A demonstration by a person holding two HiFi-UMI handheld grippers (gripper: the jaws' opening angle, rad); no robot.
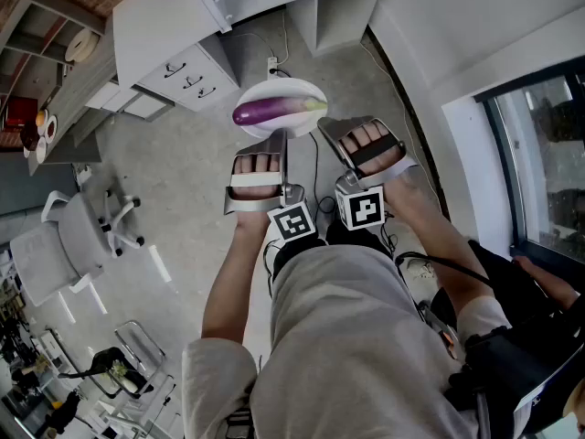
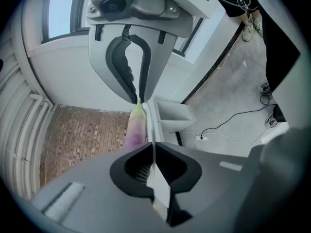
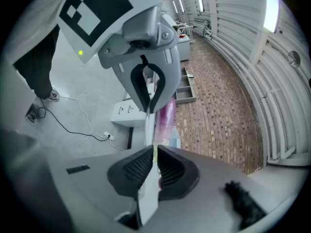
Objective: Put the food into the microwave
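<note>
Both forearms reach out ahead of the body, the left hand (image 1: 256,174) and right hand (image 1: 370,149) close side by side above the grey concrete floor (image 1: 183,172). The left gripper (image 2: 151,150) has its jaws nearly together, pinching the rim of a round white plate (image 1: 274,90). The right gripper (image 3: 154,152) clamps the same rim at another point. A long purple eggplant with a pale green end (image 1: 274,111) lies on the plate, held in the air.
</note>
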